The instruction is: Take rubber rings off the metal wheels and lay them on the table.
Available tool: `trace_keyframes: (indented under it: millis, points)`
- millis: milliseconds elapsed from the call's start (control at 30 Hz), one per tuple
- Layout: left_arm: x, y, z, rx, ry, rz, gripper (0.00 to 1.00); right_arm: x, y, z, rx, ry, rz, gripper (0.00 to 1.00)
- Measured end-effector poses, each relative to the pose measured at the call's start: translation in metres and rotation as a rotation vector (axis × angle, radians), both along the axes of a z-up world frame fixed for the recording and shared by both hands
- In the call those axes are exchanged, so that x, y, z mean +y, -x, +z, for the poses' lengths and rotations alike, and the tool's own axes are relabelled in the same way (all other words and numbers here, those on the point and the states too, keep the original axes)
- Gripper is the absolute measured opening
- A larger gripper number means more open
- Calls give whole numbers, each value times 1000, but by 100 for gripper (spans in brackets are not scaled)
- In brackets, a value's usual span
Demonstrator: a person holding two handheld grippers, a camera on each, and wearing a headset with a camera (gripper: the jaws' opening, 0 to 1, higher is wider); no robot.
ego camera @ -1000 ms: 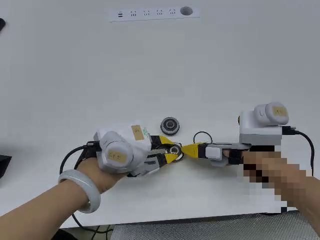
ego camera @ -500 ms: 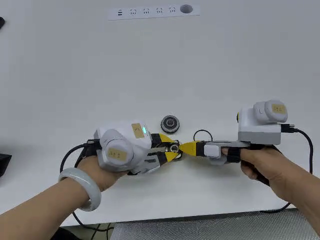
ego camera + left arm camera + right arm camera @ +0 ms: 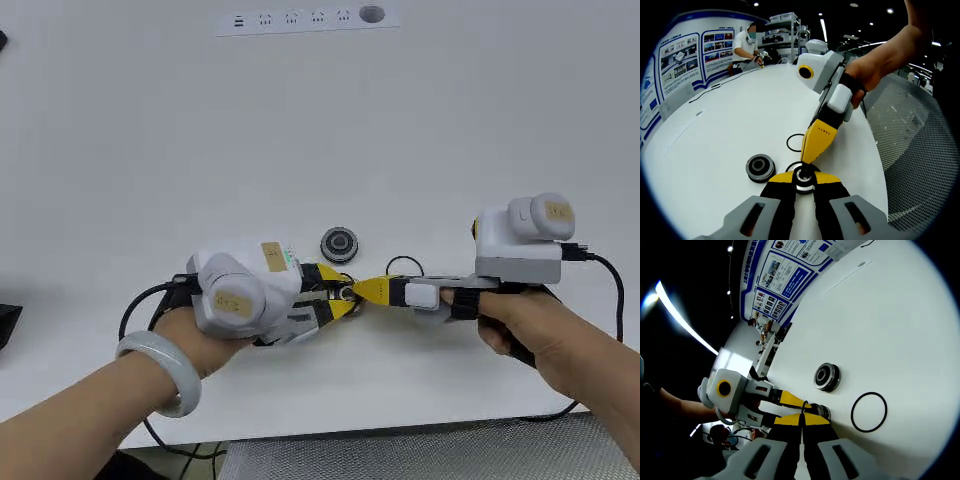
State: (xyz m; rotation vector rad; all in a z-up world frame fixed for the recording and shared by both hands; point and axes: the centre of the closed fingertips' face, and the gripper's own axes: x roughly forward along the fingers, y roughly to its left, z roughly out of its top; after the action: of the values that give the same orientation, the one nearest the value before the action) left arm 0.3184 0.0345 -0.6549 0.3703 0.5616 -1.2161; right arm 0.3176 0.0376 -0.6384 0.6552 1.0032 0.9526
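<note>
Head view, not much has moved over the white surface [image 3: 480, 120] — the left gripper [image 3: 338, 293] clamps the small silver metal wheel [image 3: 804, 176]. The right gripper [image 3: 360, 290] has nudged closer, pinched shut on the thin black rubber ring [image 3: 789, 166] — looks partly peeled.

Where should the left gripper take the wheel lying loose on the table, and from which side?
Grip the loose wheel across its outer rim, coming down from above. It seems to lie flat, hub up, so the round edge is the only pair of opposing sides a gripper can close on. Approach from its left, as the loose rubber ring lies just to its right.
</note>
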Motion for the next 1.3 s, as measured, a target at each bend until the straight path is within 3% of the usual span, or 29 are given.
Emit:
trace_keyframes:
  millis: [400,867,967,1300]
  points:
    - [1,1,2,-1,12,6,16,-5,-1,-6,6,22,-15,2]
    - [4,4,6,-12,29,5,26,-4,-1,-4,6,17,-13,2]
    - [7,4,5,-13,22,20,32,-3,-1,-3,5,14,-10,2]
    - [22,0,4,-17,16,62,37,-4,2,0,2,8,-11,2]
